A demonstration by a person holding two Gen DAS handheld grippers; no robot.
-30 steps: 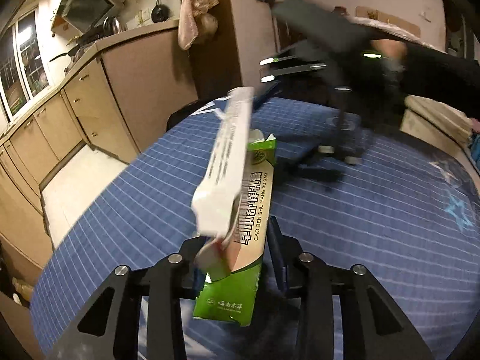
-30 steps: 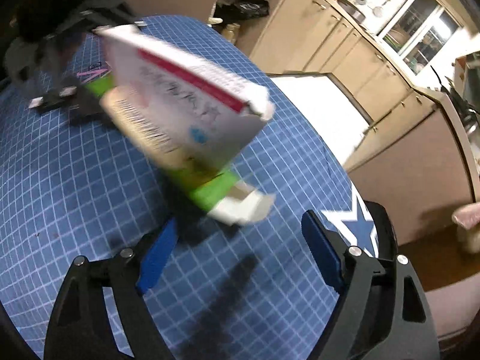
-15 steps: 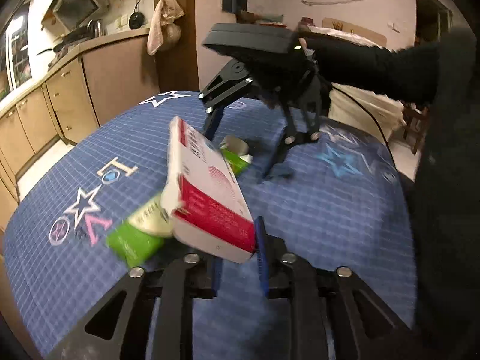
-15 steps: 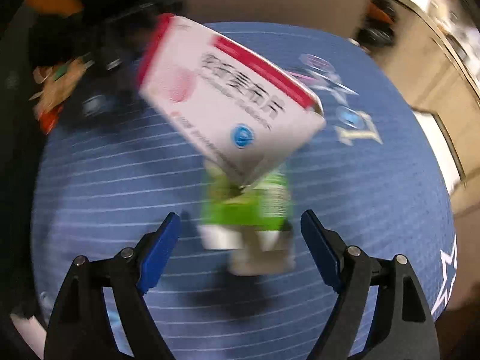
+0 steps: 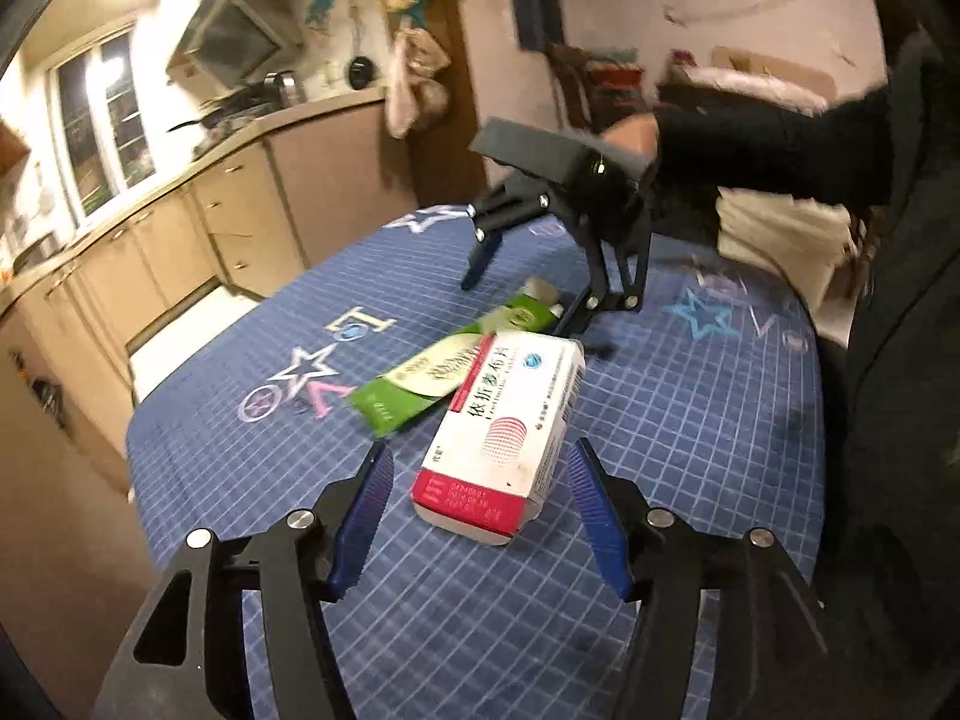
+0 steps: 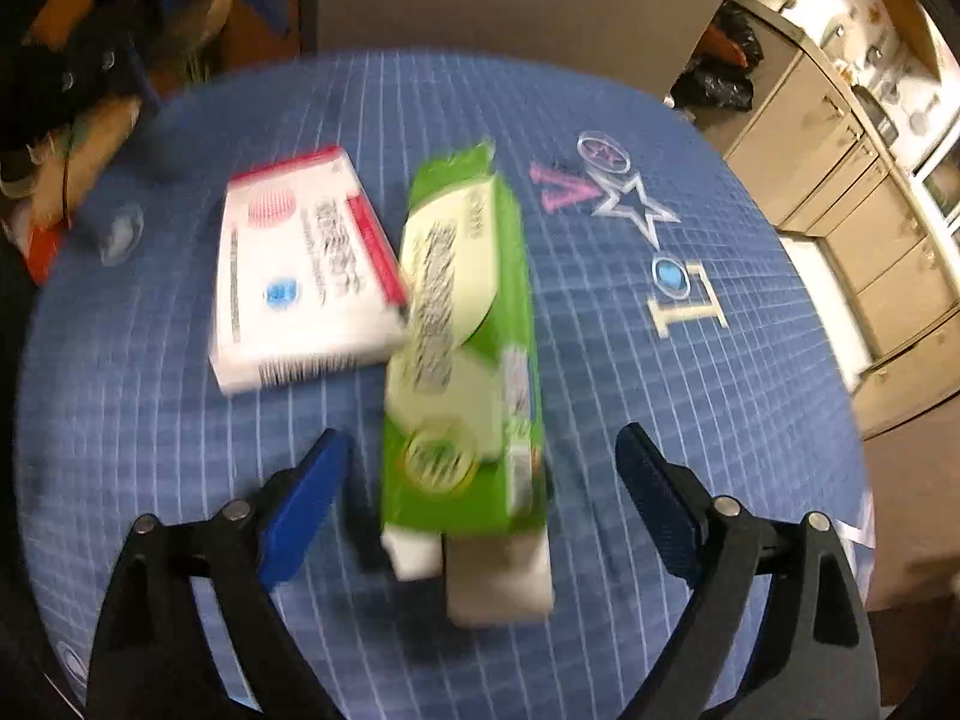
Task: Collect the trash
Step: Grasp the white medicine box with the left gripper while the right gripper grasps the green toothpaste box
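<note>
A white box with red ends (image 5: 504,438) lies flat on the blue gridded tablecloth (image 5: 690,420) between the fingers of my left gripper (image 5: 480,516). Its jaws are opening and the blue pads stand clear of the box. A long green carton (image 5: 432,378) lies touching it at an angle. In the right wrist view the green carton (image 6: 462,324) lies lengthwise between the fingers of my right gripper (image 6: 480,480), whose jaws are wide and opening, with no pad on it. The white box (image 6: 300,264) lies to its left. The right gripper (image 5: 522,306) hovers over the carton's far end.
A person's dark sleeve (image 5: 768,150) reaches in from the right. Kitchen cabinets (image 5: 180,240) run along the left beyond the table's rounded edge. Beige bags (image 5: 780,240) sit past the far right edge. A black bag (image 6: 720,78) lies on the floor.
My left gripper, shut on the white box half a second ago, has opened and drawn back; both boxes now lie on the table. The right gripper has swung over the green carton.
</note>
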